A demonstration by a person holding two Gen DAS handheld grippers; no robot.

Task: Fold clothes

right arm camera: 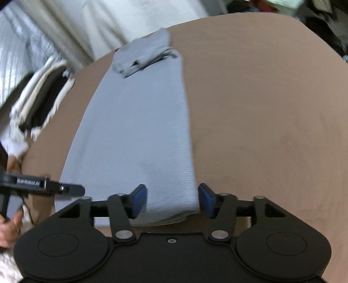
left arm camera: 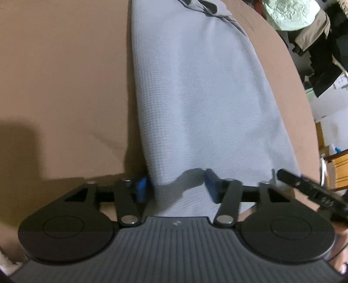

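You have a brown table (right arm camera: 271,108) with one long folded grey garment (right arm camera: 139,122) lying flat on it.

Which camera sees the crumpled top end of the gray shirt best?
The right wrist view: the bunched collar end of the gray shirt sits whole on the brown table. The left wrist view cuts it off at the frame's top.

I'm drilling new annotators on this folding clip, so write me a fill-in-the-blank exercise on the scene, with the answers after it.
1. The long folded pale grey-blue knit garment lies on a flat ____ surface.
2. The jaws of the left gripper stand ____ around the garment's near edge.
3. The pads on the right gripper are coloured ____.
4. At the garment's far end sits a folded ____.

Missing words: brown; open; blue; collar
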